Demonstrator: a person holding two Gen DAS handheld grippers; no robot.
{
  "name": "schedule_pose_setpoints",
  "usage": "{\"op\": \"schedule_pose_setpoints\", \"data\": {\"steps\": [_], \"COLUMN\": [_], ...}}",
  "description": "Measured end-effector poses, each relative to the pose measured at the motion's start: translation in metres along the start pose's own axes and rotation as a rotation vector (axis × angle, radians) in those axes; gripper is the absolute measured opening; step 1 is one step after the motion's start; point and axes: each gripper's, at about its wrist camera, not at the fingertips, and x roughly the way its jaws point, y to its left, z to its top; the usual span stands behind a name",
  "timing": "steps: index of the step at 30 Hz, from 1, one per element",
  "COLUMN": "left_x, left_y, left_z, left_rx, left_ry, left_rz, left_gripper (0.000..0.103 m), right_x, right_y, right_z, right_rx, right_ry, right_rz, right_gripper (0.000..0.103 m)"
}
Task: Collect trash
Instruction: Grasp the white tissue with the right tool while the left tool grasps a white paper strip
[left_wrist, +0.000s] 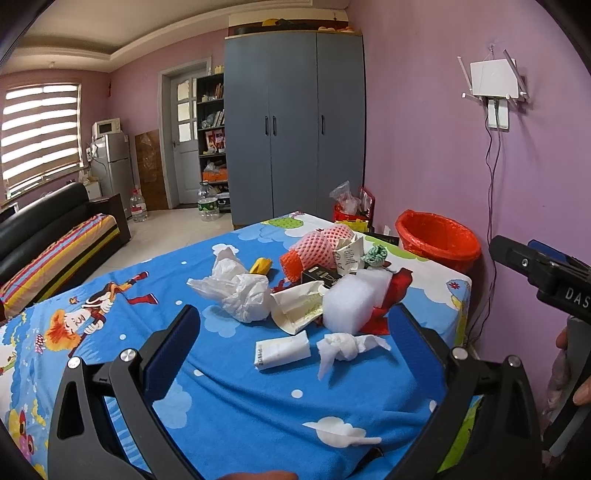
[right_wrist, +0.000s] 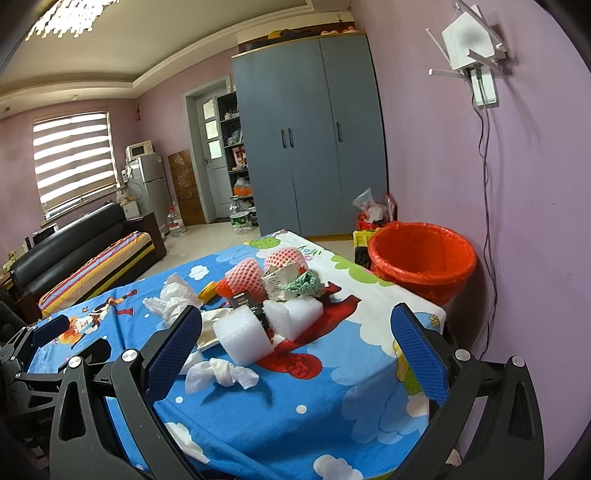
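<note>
Trash lies heaped on a table with a blue cartoon cloth (left_wrist: 258, 398) (right_wrist: 295, 417). Nearest are a twisted white tissue (left_wrist: 343, 347) (right_wrist: 221, 371) and a small white carton (left_wrist: 282, 350). Behind them sit white foam blocks (left_wrist: 351, 306) (right_wrist: 242, 338), crumpled white plastic (left_wrist: 240, 291), an open paper box (left_wrist: 299, 306), pink foam fruit nets (left_wrist: 314, 243) (right_wrist: 255, 277) and a black box (left_wrist: 321, 275). A red-lined bin (left_wrist: 437, 240) (right_wrist: 421, 258) stands past the table's far right corner. My left gripper (left_wrist: 295, 347) is open above the carton and tissue. My right gripper (right_wrist: 295, 354) is open, holding nothing.
A pink wall (left_wrist: 461, 147) runs along the right, with a router and hanging cable (left_wrist: 493, 155). A grey wardrobe (left_wrist: 295, 125) stands behind the table, a black sofa (left_wrist: 55, 236) at left, water jugs (left_wrist: 208, 203) on the floor. A hand (left_wrist: 581, 384) holds the right gripper's handle.
</note>
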Motion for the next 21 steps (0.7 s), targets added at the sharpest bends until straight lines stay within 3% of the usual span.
{"op": "schedule_pose_setpoints", "data": {"steps": [8,14,21], "left_x": [0.014,0.05,0.087], "left_y": [0.019,0.041,0.072], "left_z": [-0.012,-0.035,-0.05], "left_rx": [-0.026,-0.076,-0.106], "left_ry": [0.027,0.139,0.237], "left_rz": [0.022,0.044,0.094], "left_gripper": [0.098,0.098,0.098], "right_x": [0.017,0.07,0.122], "right_y": [0.007,0.007,0.035], "right_z": [-0.009,-0.03,-0.058], "right_rx": [-0.009,0.02,-0.032], "right_ry": [0.045,0.183,0.327], "right_rz": [0.032,0.06,0.166], "right_gripper": [0.096,0.096,0.093]}}
